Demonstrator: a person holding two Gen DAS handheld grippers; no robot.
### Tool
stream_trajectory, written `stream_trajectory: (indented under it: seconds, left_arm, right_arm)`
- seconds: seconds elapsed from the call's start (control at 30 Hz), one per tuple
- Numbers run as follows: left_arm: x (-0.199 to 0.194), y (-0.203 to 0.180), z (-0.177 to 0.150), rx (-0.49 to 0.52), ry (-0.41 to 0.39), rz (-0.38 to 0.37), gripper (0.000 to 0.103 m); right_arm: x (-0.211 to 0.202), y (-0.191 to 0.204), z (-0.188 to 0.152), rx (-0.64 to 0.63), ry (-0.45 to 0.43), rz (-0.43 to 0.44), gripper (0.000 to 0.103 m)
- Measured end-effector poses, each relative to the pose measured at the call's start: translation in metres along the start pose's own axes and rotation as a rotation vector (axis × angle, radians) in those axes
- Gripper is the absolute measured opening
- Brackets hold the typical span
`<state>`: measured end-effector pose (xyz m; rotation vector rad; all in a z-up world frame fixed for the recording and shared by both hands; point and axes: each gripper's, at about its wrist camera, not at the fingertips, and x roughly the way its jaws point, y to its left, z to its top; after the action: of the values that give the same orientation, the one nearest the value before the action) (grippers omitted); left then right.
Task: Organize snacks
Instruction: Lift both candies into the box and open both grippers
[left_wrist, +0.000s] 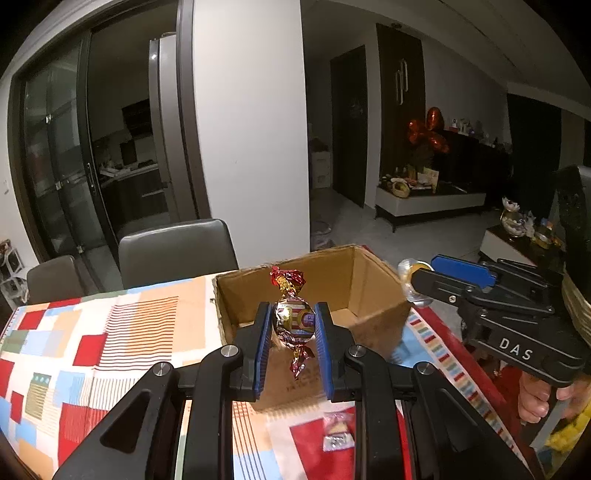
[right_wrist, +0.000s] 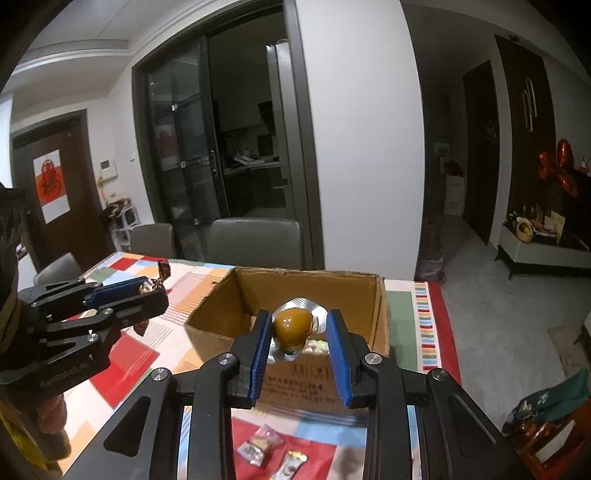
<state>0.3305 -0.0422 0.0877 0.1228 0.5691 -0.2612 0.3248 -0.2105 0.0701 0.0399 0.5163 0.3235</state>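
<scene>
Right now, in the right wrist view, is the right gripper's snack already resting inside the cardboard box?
No, the brown sealed snack is pinched between the right gripper pads, held above the cardboard box.

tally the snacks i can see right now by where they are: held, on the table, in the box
held in a hand-held gripper: 2, the twist-wrapped candy in the left hand-held gripper and the brown foil-backed snack in the right hand-held gripper
loose on the tablecloth in front of the box: 2, both small wrapped sweets
inside the cardboard box: some pale pieces, too hidden to count
total countable: 4
</scene>
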Motion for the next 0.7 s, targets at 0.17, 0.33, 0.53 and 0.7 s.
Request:
stream_trajectory:
  seconds: [0.17,0.33,0.53,0.7]
  left_arm:
    - [0.024,0.006,0.010,-0.001,0.015,-0.001,0.024]
    - [0.047,0.004,0.021,0.020,0.026,0.020,0.024]
    - [0.075,0.002,0.029,0.037,0.071,0.029,0.025]
    - [0.073,0.005,0.022,0.012,0.063,0.070,0.058]
  right_arm:
    - [0.020,-0.007,0.008,0.010,0.016,-0.024,0.032]
    - [0.038,-0.017,0.008,0.026,0.045,-0.036,0.032]
    - [0.058,-0.024,0.007,0.064,0.082,-0.034,0.032]
    - [0.064,-0.027,0.005,0.085,0.102,-0.065,0.039]
